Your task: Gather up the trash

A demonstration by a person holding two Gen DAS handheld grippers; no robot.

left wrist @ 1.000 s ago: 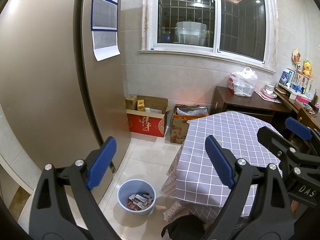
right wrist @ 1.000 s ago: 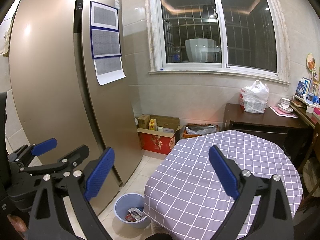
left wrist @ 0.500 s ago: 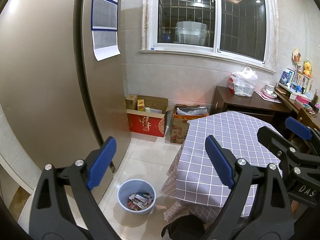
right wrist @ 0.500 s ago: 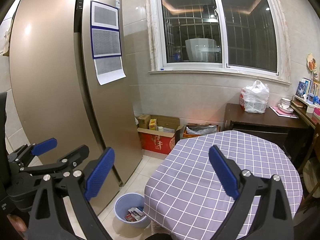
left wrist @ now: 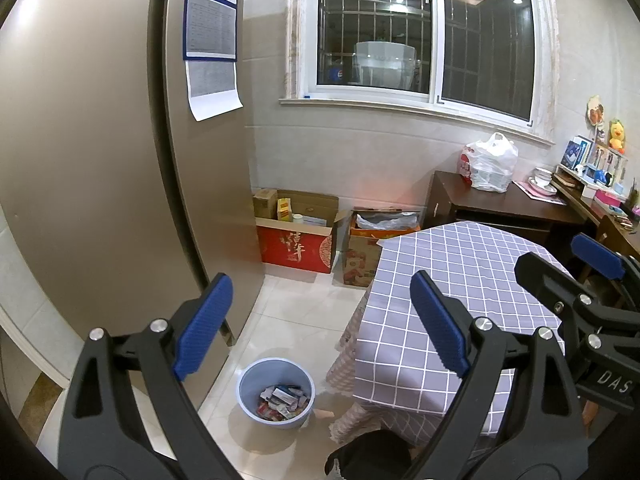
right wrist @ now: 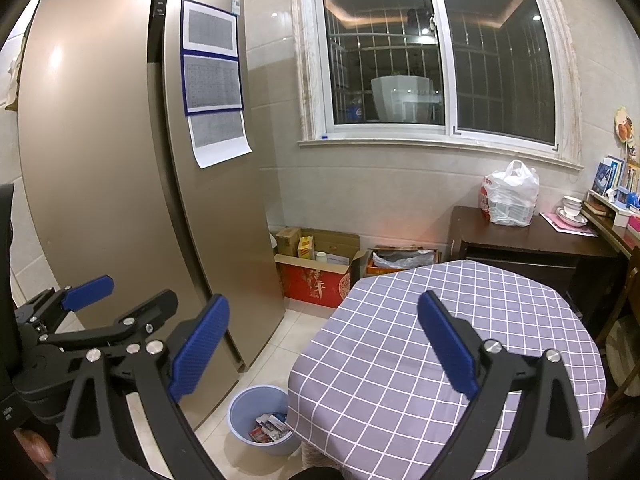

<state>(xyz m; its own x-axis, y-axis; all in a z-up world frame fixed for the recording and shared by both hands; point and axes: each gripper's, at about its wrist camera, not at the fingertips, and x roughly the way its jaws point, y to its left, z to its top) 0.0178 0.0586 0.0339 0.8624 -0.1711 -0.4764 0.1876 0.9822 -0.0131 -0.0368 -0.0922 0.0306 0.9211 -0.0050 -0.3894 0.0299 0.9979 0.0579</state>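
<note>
– What does the left camera see?
– The left gripper (left wrist: 320, 328) with its jaws wide and nothing in them. The blue bin (left wrist: 276, 394) of trash (left wrist: 283, 397) sits on the floor at six o'clock, by the table (left wrist: 460, 292).
– And the right camera?
– The right gripper (right wrist: 320, 350), jaws wide too, holding nothing. The bin (right wrist: 260, 420) is at seven o'clock, beside the fridge (right wrist: 120, 180)
</note>
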